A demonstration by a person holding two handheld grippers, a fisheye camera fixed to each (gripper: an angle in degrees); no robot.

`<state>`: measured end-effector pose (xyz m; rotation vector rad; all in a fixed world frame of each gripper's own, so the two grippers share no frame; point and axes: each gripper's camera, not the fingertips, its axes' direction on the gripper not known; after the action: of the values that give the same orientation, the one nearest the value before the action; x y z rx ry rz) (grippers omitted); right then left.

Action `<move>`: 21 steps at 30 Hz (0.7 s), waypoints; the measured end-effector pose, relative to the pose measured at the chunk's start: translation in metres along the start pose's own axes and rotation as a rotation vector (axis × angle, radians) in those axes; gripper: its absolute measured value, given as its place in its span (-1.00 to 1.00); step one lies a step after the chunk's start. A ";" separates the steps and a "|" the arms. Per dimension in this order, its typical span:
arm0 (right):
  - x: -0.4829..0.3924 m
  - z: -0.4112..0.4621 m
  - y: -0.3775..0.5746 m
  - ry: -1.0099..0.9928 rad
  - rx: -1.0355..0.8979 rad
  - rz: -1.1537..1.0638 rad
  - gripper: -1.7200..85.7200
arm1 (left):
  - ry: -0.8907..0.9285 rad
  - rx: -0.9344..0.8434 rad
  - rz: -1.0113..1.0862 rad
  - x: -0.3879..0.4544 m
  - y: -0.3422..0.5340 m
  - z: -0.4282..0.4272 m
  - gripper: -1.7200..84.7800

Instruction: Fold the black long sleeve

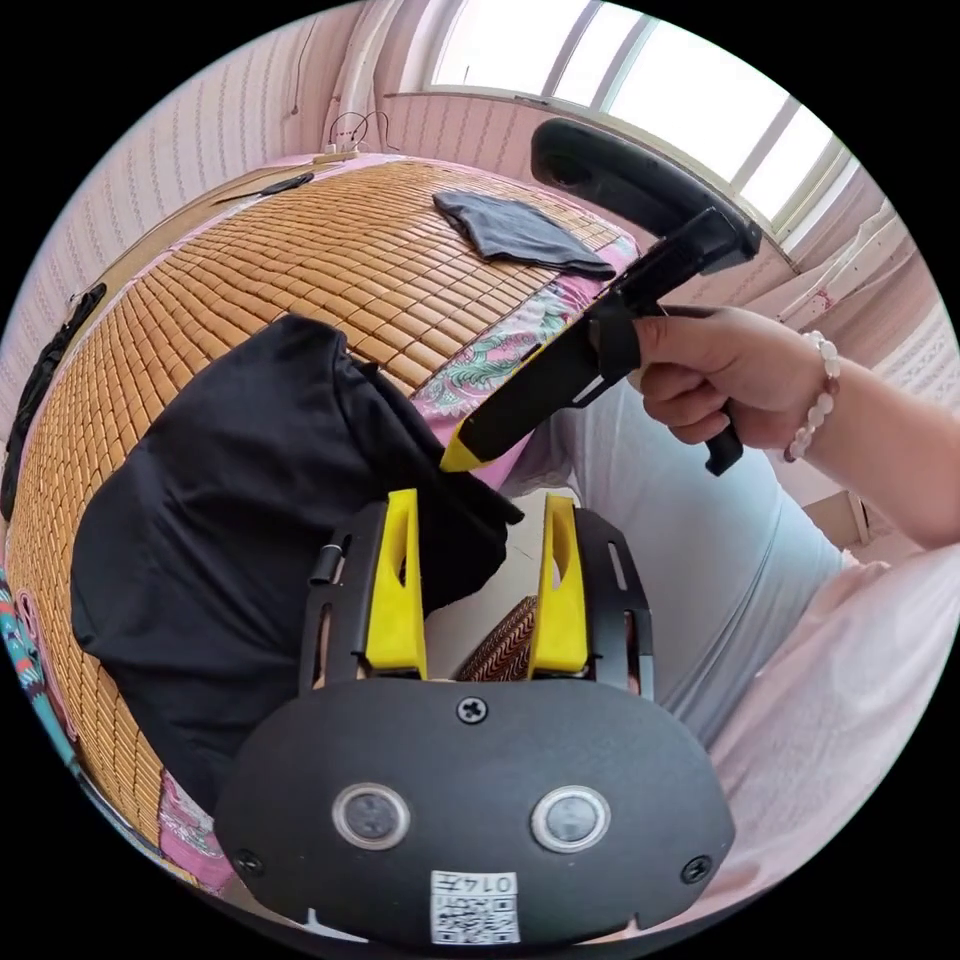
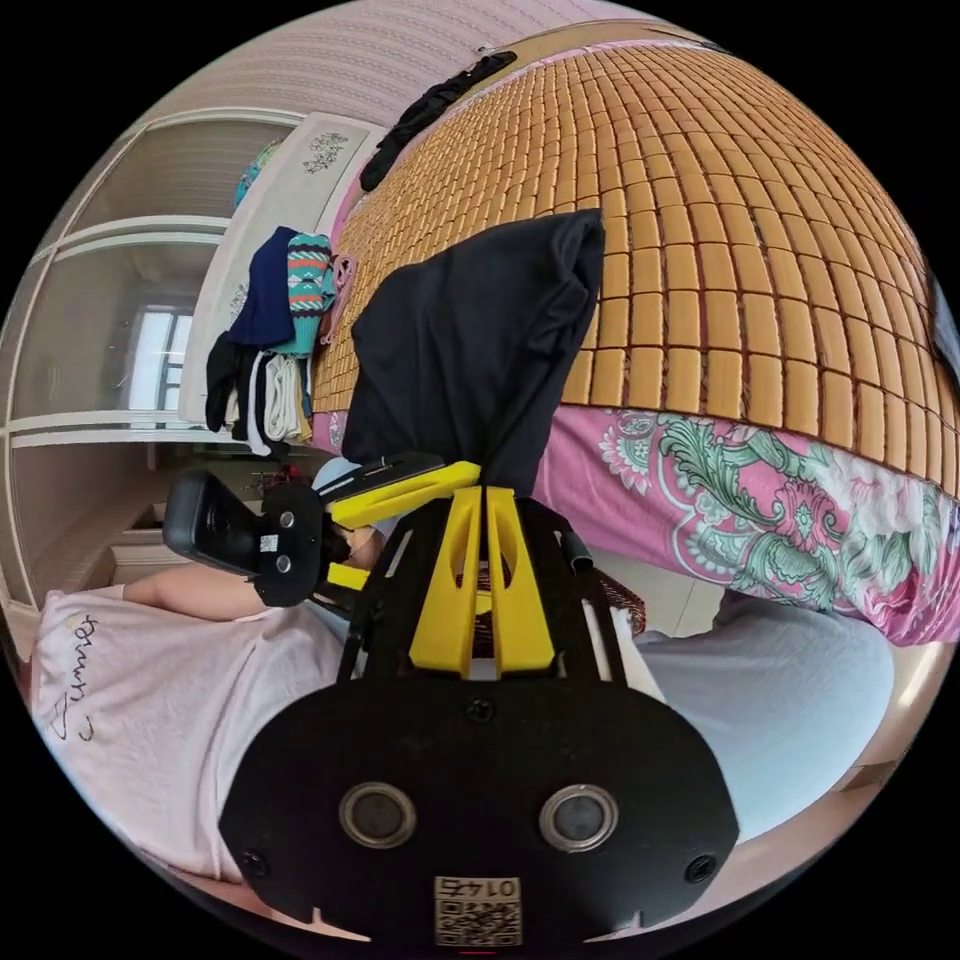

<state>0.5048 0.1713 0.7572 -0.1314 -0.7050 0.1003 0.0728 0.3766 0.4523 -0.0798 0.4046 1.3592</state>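
Note:
The black long sleeve [image 1: 250, 520] lies bunched on the bamboo mat and hangs over the bed's near edge. My right gripper [image 2: 478, 492] is shut on its hanging edge, the cloth [image 2: 470, 360] rising from the jaw tips. In the left gripper view that right gripper [image 1: 458, 458] comes in from the right, held by a hand, its yellow tip at the cloth. My left gripper [image 1: 482, 498] stands open just below, with a flap of the black cloth lying over its left jaw and into the gap. The left gripper's yellow fingers [image 2: 400, 492] show beside the right one.
A bamboo mat [image 1: 300, 260] covers the bed, over a pink floral sheet [image 2: 760, 500]. A dark grey garment [image 1: 520, 230] lies at the far side. Clothes [image 2: 275, 340] hang at the bed's end. The person's legs [image 1: 700, 560] are close to the bed edge.

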 end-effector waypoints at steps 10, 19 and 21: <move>0.019 -0.052 0.007 -0.117 0.224 0.000 -0.73 | 0.001 0.038 -0.289 -0.058 0.017 -0.025 -0.93; 0.070 -0.047 -0.044 -0.292 0.334 0.157 -0.69 | -0.037 0.068 -0.196 -0.055 0.022 -0.055 -0.95; 0.073 -0.049 -0.053 -0.250 0.327 0.204 -0.84 | -0.054 0.076 -0.168 -0.052 0.020 -0.061 -0.95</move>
<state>0.5945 0.1251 0.7745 0.1262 -0.9134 0.4306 0.0309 0.3154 0.4159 -0.0138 0.3949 1.1772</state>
